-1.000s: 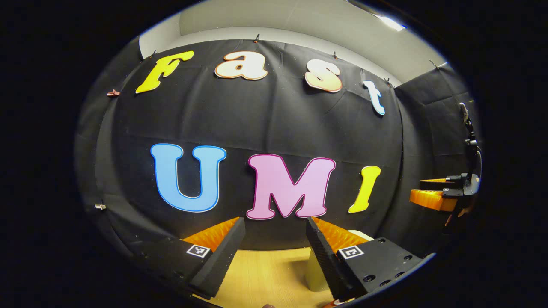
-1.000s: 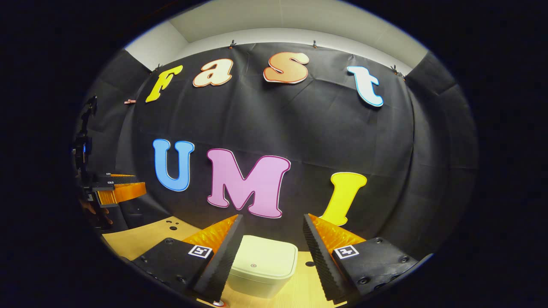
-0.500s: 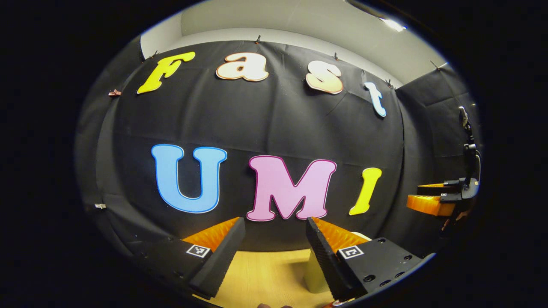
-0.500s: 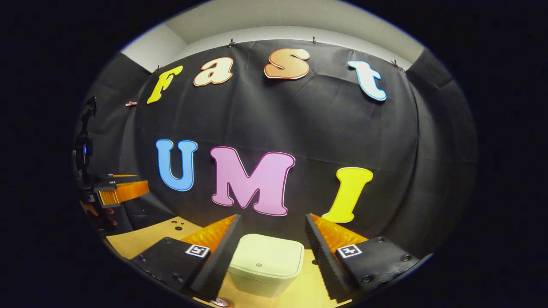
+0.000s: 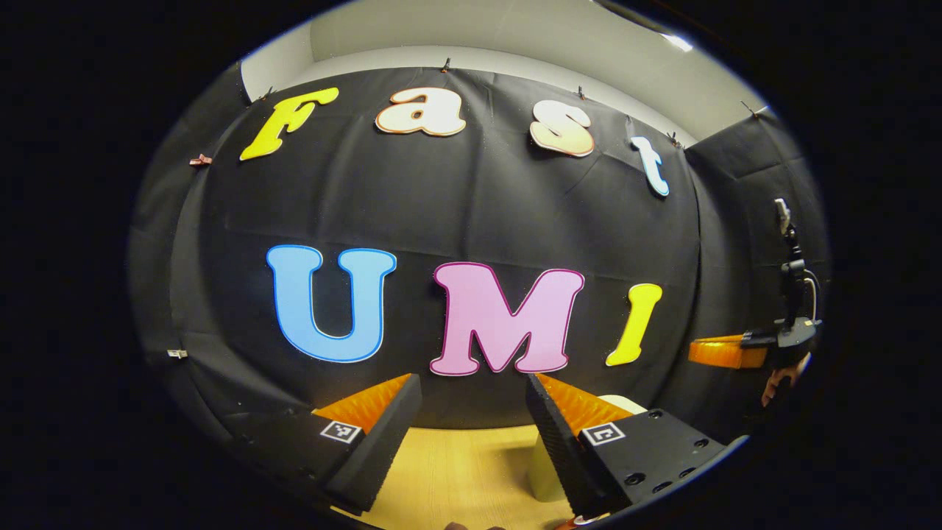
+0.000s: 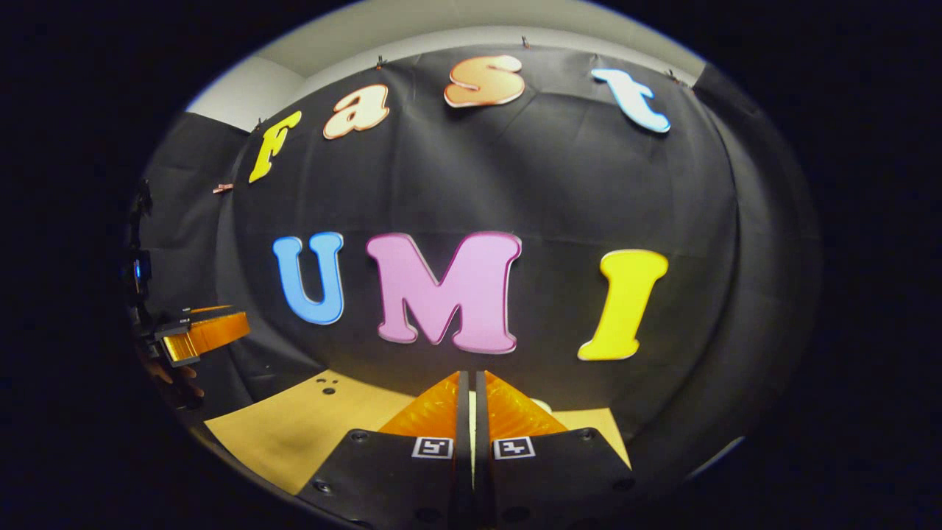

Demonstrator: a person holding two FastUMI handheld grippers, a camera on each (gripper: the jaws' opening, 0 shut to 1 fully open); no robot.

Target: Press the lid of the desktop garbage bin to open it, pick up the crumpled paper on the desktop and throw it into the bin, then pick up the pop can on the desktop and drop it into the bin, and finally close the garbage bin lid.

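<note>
A pale cream desktop bin [image 5: 543, 471] stands on the wooden table [image 5: 456, 471], mostly hidden behind the right-hand finger of my left gripper [image 5: 471, 386]. That gripper is open, with nothing between its fingers, and hangs above the table to the left of the bin. In the right gripper view, my right gripper [image 6: 471, 379] is shut, its two fingers pressed together with nothing held. Just a small pale corner of the bin [image 6: 543, 405] peeks out behind the fingers, so I cannot tell whether the tips touch the lid.
The right gripper [image 5: 725, 352] appears far right in the left gripper view, held by a hand [image 5: 780, 379]. The left gripper [image 6: 206, 335] appears far left in the right gripper view. The table [image 6: 309, 427] has small holes [image 6: 327, 386]. Black cloth walls close the back and sides.
My right gripper has gone from open to shut and has moved forward, so the bin lid is now covered by its fingers. The left gripper has hardly moved.
</note>
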